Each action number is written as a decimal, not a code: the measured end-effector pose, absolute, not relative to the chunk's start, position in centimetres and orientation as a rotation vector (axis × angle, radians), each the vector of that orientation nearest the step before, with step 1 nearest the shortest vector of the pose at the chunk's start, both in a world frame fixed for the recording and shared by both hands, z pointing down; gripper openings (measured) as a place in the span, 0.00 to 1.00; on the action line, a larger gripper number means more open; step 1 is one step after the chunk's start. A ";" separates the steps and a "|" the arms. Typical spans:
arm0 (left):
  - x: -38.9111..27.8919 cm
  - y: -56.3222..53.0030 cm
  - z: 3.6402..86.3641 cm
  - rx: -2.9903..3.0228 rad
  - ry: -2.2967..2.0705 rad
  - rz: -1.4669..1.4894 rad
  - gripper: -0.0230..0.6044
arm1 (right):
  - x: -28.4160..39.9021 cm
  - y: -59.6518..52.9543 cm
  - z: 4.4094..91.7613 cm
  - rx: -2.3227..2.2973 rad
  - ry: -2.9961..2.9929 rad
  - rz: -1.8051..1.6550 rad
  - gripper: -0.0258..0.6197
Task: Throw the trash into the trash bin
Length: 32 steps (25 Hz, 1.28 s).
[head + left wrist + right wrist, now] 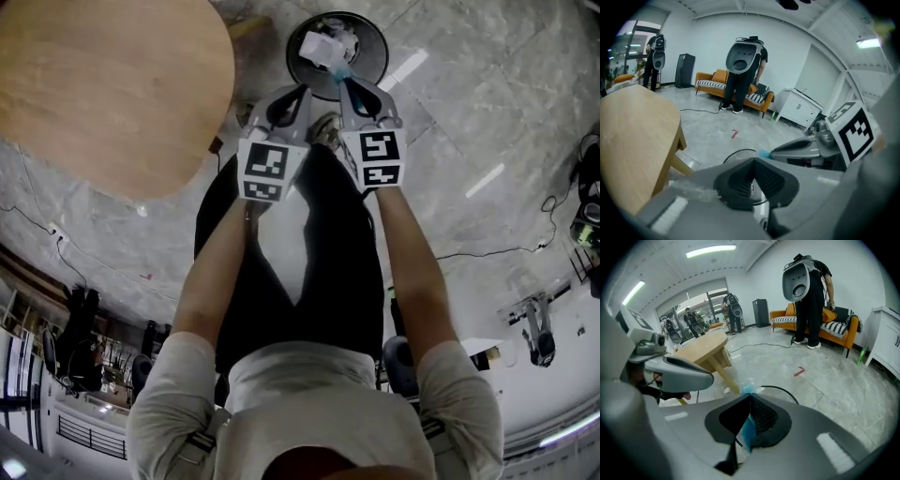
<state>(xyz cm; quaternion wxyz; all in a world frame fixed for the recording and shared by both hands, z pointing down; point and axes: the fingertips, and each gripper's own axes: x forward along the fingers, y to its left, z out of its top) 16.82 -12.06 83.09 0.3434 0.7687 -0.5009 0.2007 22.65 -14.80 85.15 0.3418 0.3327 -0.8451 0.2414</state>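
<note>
**Trash wrapper held over the trash bin: two grippers, one loaded**

Right gripper (347,82) is clenched on a blue-and-clear plastic wrapper (746,429), poised over the mouth of the trash bin (377,37). Left gripper (302,91) is pressed closed with nothing in it, at the bin's near rim just beside the right. Whether the white crumple (328,44) within the bin's outline belongs to the held wrapper or already lies inside cannot be told. Hazards, as judged: light film may cling to the pads on letting go, or drift and land outside the rim. The idle left gripper, so close, could snag it. Count: one bin, one held wrapper, two grippers, one wooden table (103,84) near the bin.
</note>
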 end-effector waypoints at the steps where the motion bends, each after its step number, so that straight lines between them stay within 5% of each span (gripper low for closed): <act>1: 16.5 -12.1 83.9 2.003 -1.306 0.535 0.07 | 22.3 -15.0 86.2 0.852 -2.203 0.629 0.06; 17: 15.1 -10.4 89.3 1.926 -1.293 0.587 0.07 | 22.6 -15.6 95.4 0.828 -2.119 0.652 0.07; 19: 14.8 -10.2 88.9 1.925 -1.292 0.606 0.07 | 22.6 -15.7 95.2 0.834 -2.116 0.641 0.16; 32: 15.8 -11.6 74.0 1.969 -1.318 0.554 0.07 | 23.0 -16.3 76.9 0.882 -2.246 0.554 0.05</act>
